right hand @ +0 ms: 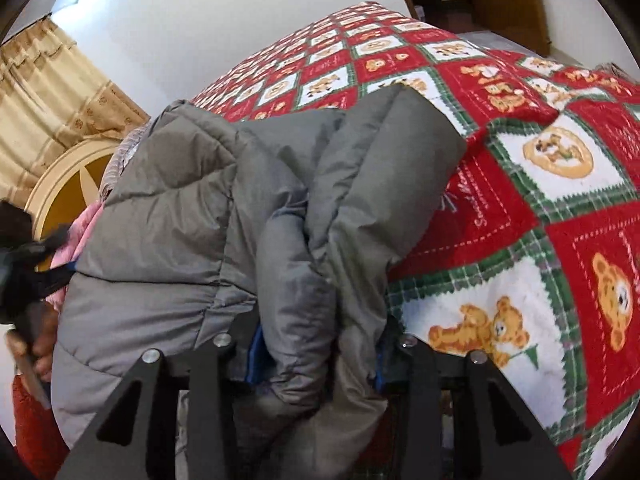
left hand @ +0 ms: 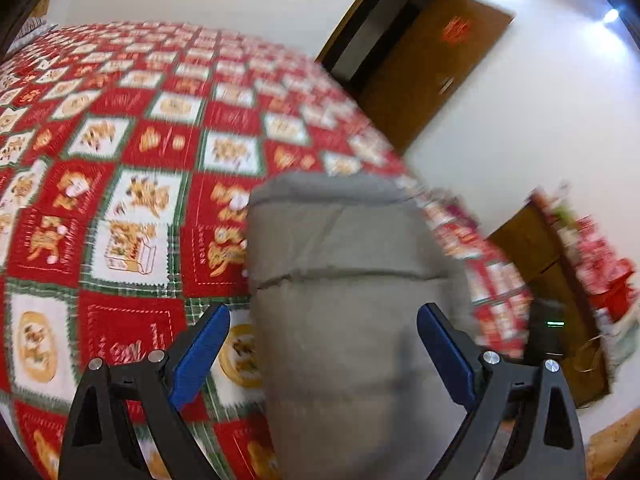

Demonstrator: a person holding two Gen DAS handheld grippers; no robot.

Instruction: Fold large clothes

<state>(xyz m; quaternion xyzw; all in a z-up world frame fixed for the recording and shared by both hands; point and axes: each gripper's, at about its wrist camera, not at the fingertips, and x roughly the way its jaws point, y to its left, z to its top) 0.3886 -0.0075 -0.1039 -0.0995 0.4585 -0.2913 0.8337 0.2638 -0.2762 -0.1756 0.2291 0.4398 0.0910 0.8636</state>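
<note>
The grey puffer jacket (right hand: 248, 216) is lying bunched on the bed's red teddy-bear blanket (right hand: 560, 208), near the edge closest to me. The right gripper (right hand: 316, 360) is pinching a thick fold of its padding between its fingers. The left gripper (left hand: 324, 344) is hanging over the jacket with fingers spread wide, gripping nothing.

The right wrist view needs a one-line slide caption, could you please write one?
Right gripper clamped on bunched grey puffer jacket over a teddy-bear blanket.
</note>
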